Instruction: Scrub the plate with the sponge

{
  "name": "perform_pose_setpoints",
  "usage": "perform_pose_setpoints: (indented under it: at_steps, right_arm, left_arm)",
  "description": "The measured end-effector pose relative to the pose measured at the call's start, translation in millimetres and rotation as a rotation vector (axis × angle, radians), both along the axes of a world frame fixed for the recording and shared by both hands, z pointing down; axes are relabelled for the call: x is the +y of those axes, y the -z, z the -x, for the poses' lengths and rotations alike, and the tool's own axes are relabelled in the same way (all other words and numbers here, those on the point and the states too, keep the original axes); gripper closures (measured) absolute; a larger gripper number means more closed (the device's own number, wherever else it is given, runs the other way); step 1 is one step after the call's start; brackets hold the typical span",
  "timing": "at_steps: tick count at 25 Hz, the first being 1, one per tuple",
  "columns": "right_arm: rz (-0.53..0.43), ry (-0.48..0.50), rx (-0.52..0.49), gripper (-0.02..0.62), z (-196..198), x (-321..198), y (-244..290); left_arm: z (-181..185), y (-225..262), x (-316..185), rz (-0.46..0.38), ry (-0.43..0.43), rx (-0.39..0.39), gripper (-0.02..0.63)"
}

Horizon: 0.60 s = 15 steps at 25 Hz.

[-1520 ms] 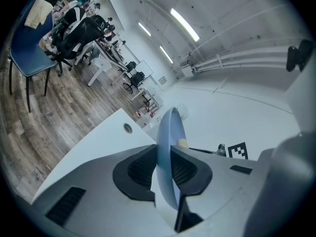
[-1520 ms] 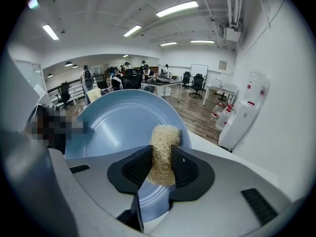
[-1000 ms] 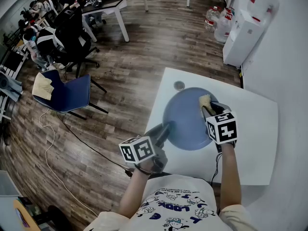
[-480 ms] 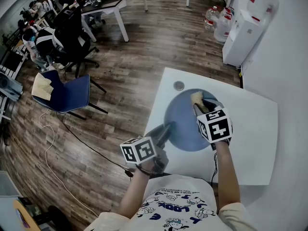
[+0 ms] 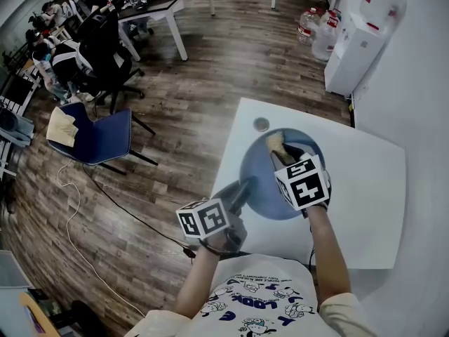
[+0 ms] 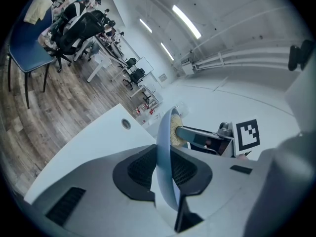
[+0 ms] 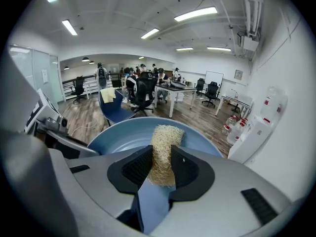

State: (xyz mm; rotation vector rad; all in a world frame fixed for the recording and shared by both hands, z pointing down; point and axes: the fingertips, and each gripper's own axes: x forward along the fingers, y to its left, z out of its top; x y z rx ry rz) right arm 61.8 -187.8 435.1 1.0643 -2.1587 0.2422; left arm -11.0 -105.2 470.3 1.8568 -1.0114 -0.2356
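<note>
A blue plate (image 5: 263,177) lies on the white table (image 5: 365,188). My left gripper (image 5: 242,187) is shut on the plate's near-left rim, seen edge-on between its jaws as the plate rim (image 6: 164,147). My right gripper (image 5: 280,149) is shut on a tan fibrous sponge (image 5: 275,142), which rests on the plate's far part, left of its middle. In the right gripper view the sponge (image 7: 162,152) stands between the pads above the plate (image 7: 123,137). The sponge (image 6: 175,130) also shows past the rim in the left gripper view.
A small round cap (image 5: 261,124) sits on the table's far-left corner. A blue chair (image 5: 98,135) and office chairs stand on the wood floor to the left. A white water dispenser (image 5: 358,44) and bottles (image 5: 317,34) stand beyond the table.
My right gripper has slid the sponge leftward across the plate's far part. The left gripper and the plate have stayed put.
</note>
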Motion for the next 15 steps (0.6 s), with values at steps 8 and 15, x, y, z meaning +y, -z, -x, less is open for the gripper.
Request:
perform_pose_setpoints:
  at_steps: [8,15]
  right_arm:
    - [0.000,0.063,0.003,0.477,21.9,11.7,-5.1]
    - [0.027,0.113,0.015,0.477,34.4,21.5,-10.1]
  left_arm:
    - [2.3,-2.7,0.8,0.015,0.016,0.003,0.548]
    - [4.8,-3.8,-1.3,0.024,0.024,0.010,0.548]
